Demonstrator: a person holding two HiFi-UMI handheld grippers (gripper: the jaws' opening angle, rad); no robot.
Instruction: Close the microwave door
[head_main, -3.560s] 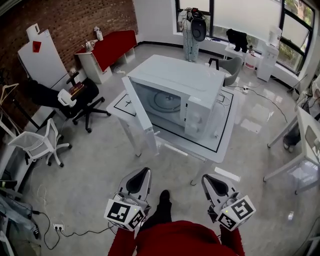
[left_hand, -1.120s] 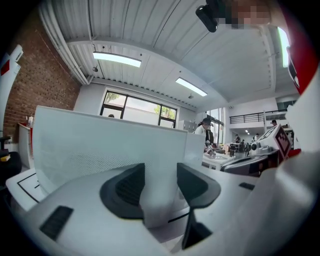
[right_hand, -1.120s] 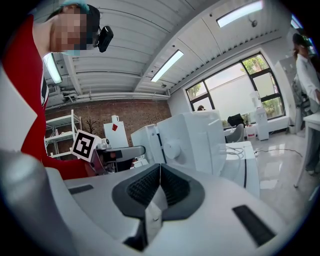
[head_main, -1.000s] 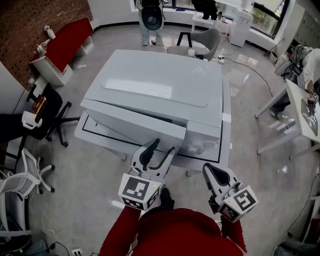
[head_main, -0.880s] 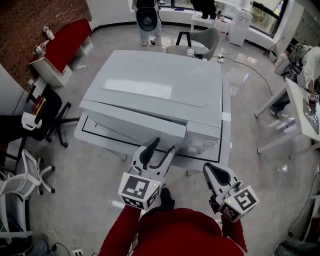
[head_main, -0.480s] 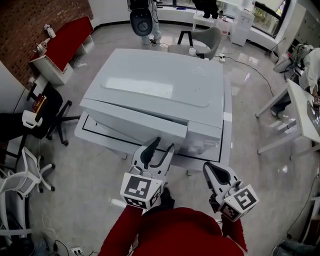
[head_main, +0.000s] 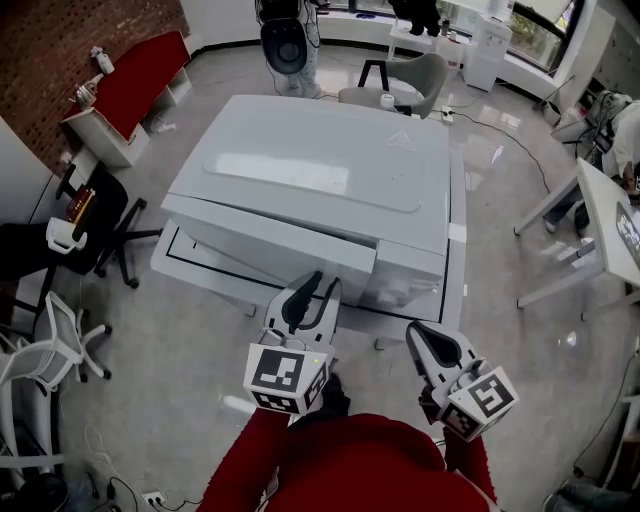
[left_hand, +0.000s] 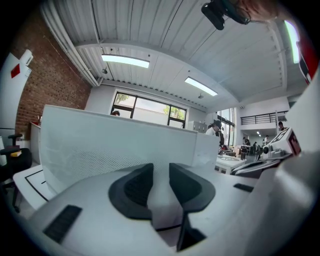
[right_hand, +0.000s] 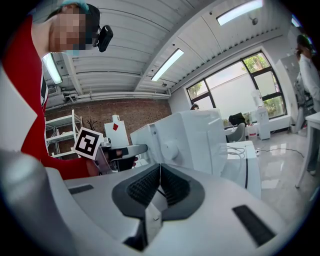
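The big white microwave (head_main: 310, 185) stands on a low white table (head_main: 190, 268), with its door (head_main: 270, 243) lying flat against the body. My left gripper (head_main: 318, 287) hovers just in front of the door's lower edge. Its jaws have just been closing, and a narrow gap with nothing in it remains between them. In the left gripper view the left gripper (left_hand: 161, 172) faces the door (left_hand: 115, 145) close up. My right gripper (head_main: 420, 336) hangs shut and empty below the control-panel corner. The right gripper view shows the right gripper (right_hand: 160, 173) and the microwave (right_hand: 192, 137) from the side.
Beside the table's left side sit a black office chair (head_main: 60, 245) and a white one (head_main: 55, 345). A grey chair (head_main: 405, 78) stands behind the microwave. A red bench (head_main: 135, 72) lines the brick wall. A white desk (head_main: 600, 215) is at the right.
The door, wide open in the earliest frame, now lies shut against the body. Over the last second the left jaws have narrowed; the right gripper has stayed put.
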